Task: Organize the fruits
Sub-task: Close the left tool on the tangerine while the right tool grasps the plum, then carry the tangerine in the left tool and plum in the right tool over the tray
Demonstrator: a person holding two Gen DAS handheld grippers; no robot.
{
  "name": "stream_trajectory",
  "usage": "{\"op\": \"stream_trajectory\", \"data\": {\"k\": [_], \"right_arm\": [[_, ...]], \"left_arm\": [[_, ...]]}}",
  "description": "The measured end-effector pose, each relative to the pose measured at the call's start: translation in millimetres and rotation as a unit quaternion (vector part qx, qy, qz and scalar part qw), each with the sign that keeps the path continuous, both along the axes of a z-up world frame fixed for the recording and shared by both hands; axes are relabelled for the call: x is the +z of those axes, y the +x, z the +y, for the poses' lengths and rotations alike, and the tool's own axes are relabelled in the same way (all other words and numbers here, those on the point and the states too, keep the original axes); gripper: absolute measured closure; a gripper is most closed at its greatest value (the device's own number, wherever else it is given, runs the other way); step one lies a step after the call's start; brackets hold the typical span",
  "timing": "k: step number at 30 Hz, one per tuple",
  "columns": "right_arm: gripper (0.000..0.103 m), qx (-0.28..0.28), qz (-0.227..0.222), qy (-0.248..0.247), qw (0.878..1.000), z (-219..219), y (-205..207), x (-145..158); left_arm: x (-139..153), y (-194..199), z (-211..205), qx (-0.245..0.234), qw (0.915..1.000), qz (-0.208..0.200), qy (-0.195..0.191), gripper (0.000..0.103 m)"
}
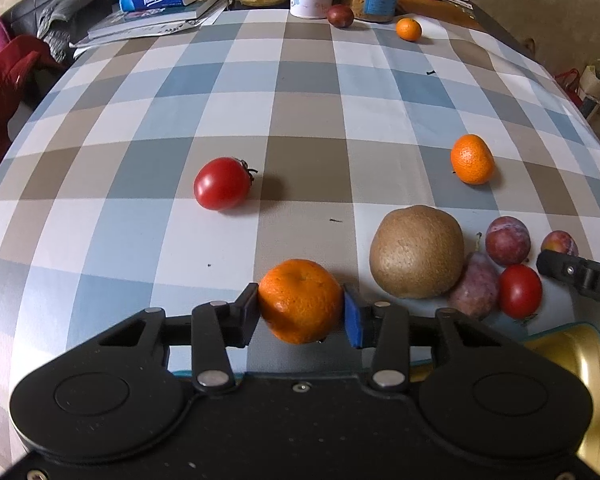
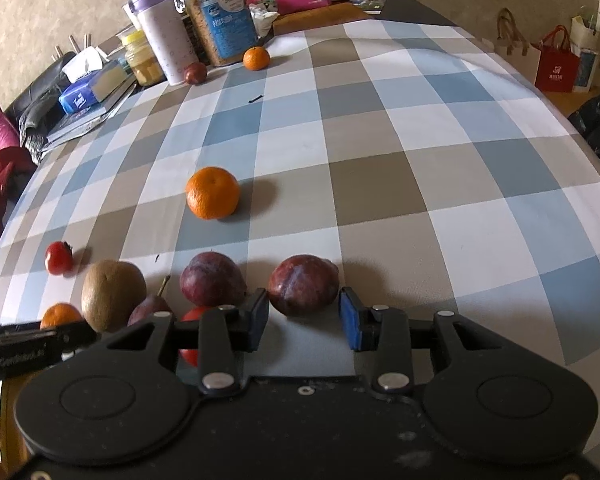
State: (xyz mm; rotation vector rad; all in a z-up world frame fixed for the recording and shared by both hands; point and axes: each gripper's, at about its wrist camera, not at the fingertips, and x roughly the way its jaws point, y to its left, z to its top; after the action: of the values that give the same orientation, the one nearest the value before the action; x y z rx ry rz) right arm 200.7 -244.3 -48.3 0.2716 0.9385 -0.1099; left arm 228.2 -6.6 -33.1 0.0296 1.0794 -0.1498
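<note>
The left gripper (image 1: 301, 312) pinches a round, dimpled orange mandarin (image 1: 300, 300) across its widest part, both pads flat against the peel, a grip that looks chosen to keep the fruit from rolling out. The right gripper (image 2: 304, 316) stands partly spread around a dark purple-red plum (image 2: 303, 284); the plum sits at the fingertips and I cannot tell whether the pads press it.

Both fruits lie near the front edge of the blue, white and tan checked tablecloth (image 1: 300, 120), close to a shiny gold metal container (image 1: 580, 380) at the lower right of the left view, probably the collecting place. A brown fuzzy kiwi (image 1: 416, 252), more plums and a small glossy red tomato (image 1: 520, 290) cluster beside it. Another red tomato (image 1: 221, 183) and two smaller mandarins lie farther out, apart.
</note>
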Motion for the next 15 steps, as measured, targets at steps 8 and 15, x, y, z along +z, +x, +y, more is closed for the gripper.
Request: {"op": "stream_trajectory", "data": {"k": [8, 15], "right_arm": [[0.064, 0.014, -0.017, -0.033, 0.999, 6, 1, -1], [0.064, -0.005, -0.020, -0.028, 0.999, -4, -7, 1]], "left_arm": [[9, -11, 2, 0.011, 0.9999, -0.009, 0.000, 0.052], [29, -26, -1, 0.012, 0.9996, -0.026, -0.001, 0.052]]}}
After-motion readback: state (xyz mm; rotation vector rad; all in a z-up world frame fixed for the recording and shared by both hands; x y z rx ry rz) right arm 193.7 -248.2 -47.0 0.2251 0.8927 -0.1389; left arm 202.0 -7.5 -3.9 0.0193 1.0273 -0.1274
